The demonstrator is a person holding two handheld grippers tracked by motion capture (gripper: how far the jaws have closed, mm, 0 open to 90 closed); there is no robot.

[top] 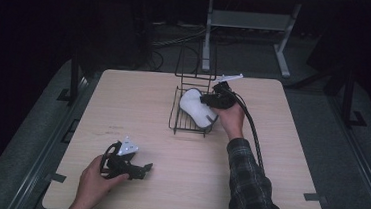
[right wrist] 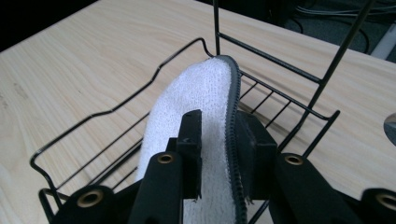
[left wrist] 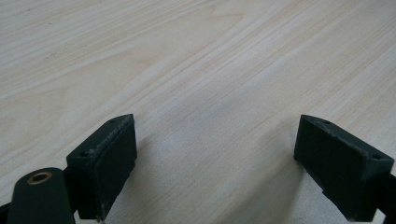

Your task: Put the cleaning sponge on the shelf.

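Observation:
A white slipper (top: 195,108) with a dark sole edge lies tilted in a black wire rack (top: 175,114) at the table's middle back. My right gripper (top: 211,100) is shut on the slipper's side; in the right gripper view the two jaws pinch the white slipper (right wrist: 196,93) and its dark rim over the wire rack (right wrist: 107,112). My left gripper (top: 144,169) rests low on the table near the front left, open, with bare wood between its jaws. The left gripper (left wrist: 215,158) holds nothing in its own view.
The light wooden table (top: 123,104) has bare room left and right of the rack. The rack's tall wire frame (top: 197,60) rises at its back. Beyond the table stand a grey metal stand (top: 283,52) and cables on the dark floor.

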